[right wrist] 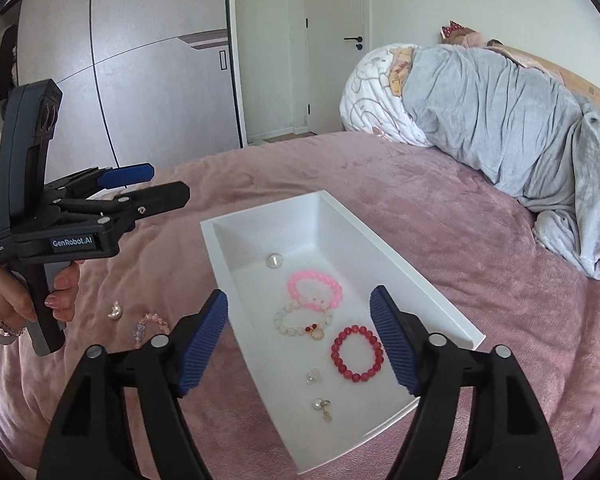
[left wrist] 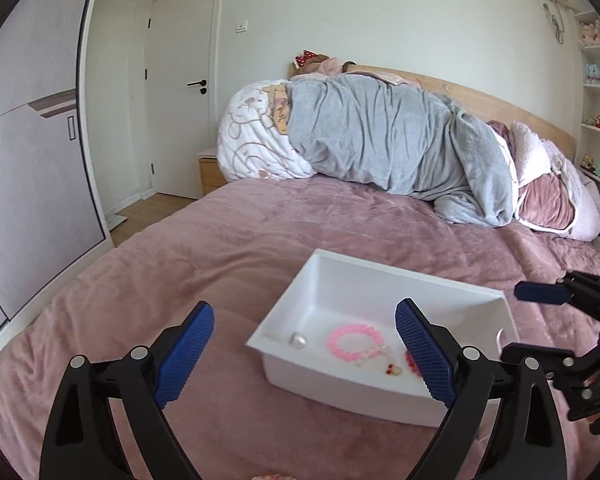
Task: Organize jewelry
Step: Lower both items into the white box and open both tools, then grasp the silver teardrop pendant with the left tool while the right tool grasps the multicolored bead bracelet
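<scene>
A white tray (right wrist: 380, 236) lies on the pink bedspread; it also shows in the left wrist view (left wrist: 380, 276). Inside lie a pink bead bracelet (right wrist: 315, 286), a white bead bracelet with a charm (right wrist: 300, 319), a red bead bracelet (right wrist: 357, 354), a pearl piece (right wrist: 275, 260), a clear earring (right wrist: 313, 376) and a pearl earring (right wrist: 323, 406). A pearl piece (right wrist: 115, 310) and a pink crystal bracelet (right wrist: 150, 325) lie on the bedspread left of the tray. My right gripper (right wrist: 300, 344) is open and empty above the tray. My left gripper (left wrist: 304, 354) is open and empty over the tray's left end.
A pile of grey and white bedding (left wrist: 380, 140) lies at the head of the bed. A wardrobe (right wrist: 140, 60) and a door (right wrist: 336, 44) stand beyond the bed's left edge. Shelves with toys (left wrist: 598, 80) stand at the right.
</scene>
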